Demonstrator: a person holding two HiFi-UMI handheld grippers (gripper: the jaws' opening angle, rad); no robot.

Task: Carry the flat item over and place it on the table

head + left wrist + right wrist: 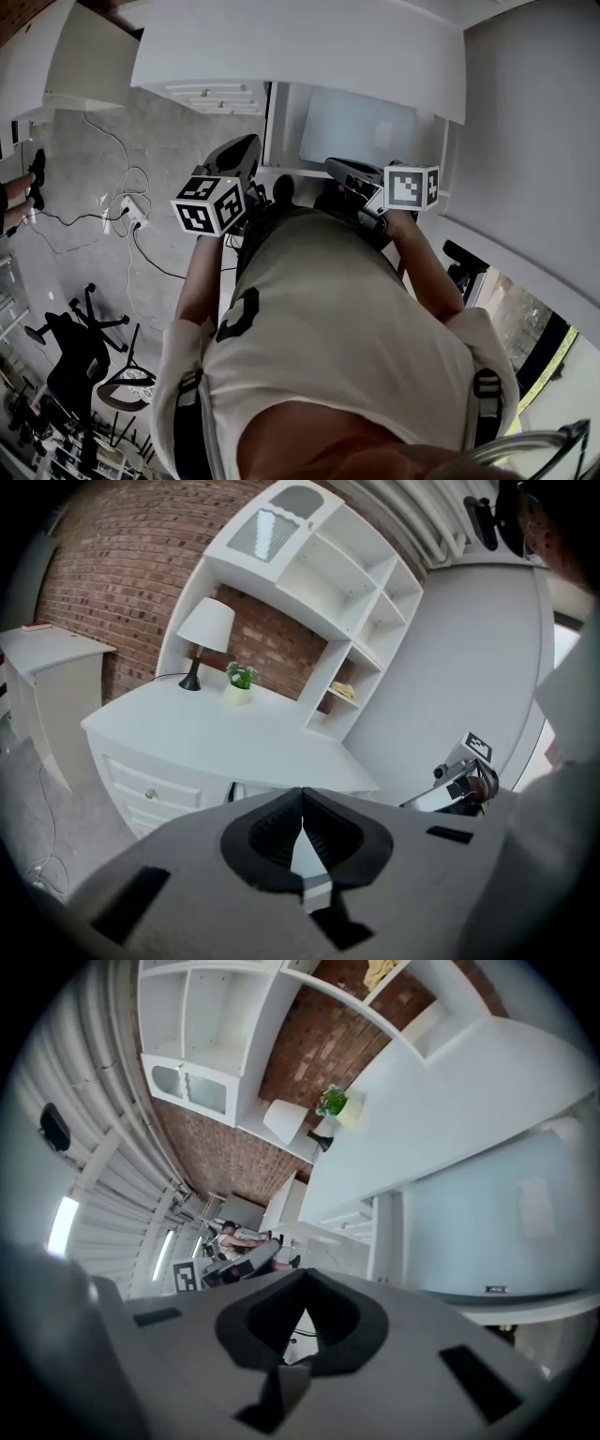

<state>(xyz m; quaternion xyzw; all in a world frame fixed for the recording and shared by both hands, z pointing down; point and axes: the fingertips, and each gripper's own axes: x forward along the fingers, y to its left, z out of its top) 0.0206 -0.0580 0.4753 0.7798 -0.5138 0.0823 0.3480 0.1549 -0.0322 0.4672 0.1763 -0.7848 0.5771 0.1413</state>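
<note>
Both grippers are held out in front of the person's chest, facing a white desk. In the head view my left gripper sits beyond its marker cube, and my right gripper beside its cube. The left gripper is shut with nothing between its dark pads. The right gripper is likewise shut and empty, and rolled to one side. A pale flat panel stands under the desk top. No flat item is held.
On the desk stand a lamp and a small potted plant, with a white shelf unit behind. Cables and a power strip lie on the grey floor at left, near a black chair base.
</note>
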